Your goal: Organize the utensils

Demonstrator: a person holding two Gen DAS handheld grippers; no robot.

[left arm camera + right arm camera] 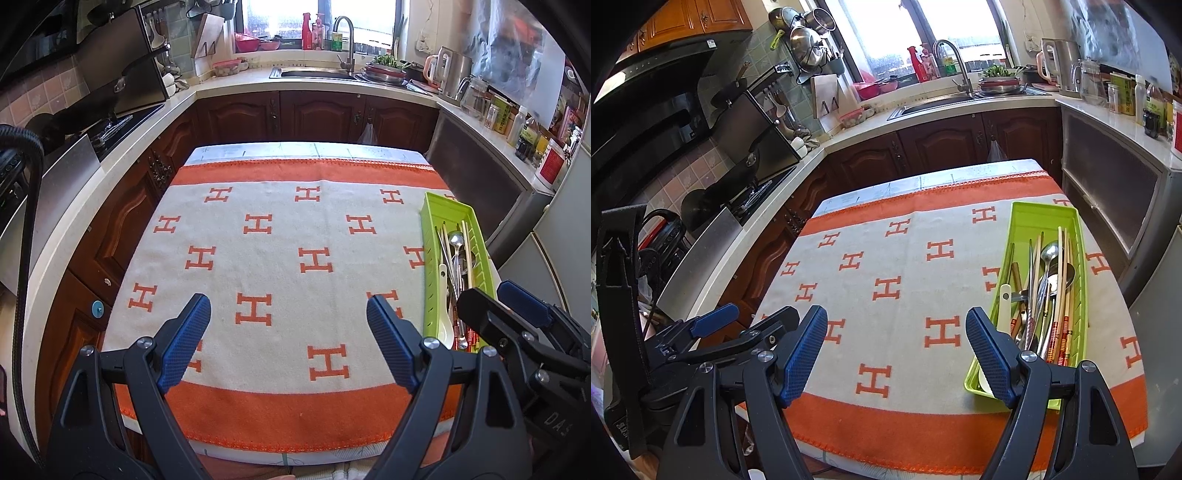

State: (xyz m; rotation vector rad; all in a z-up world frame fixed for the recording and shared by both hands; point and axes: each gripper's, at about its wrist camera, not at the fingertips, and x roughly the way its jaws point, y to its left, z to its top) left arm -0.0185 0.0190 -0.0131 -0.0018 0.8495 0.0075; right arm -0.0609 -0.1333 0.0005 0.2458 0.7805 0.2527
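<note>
A green plastic tray (1082, 236) lies along the right side of the table and also shows in the left wrist view (430, 236). It holds metal spoons (1049, 254), wooden chopsticks (1061, 295) and a white spoon (1004, 306), all piled lengthwise. My left gripper (288, 328) is open and empty above the near middle of the cloth. My right gripper (897, 343) is open and empty, just left of the tray's near end. Each gripper shows in the other's view.
The table carries a cream and orange cloth with H marks (280, 258). Kitchen counters surround it: a hob (753, 195) at left, a sink (314, 72) at the back, jars and a kettle (452, 70) at right.
</note>
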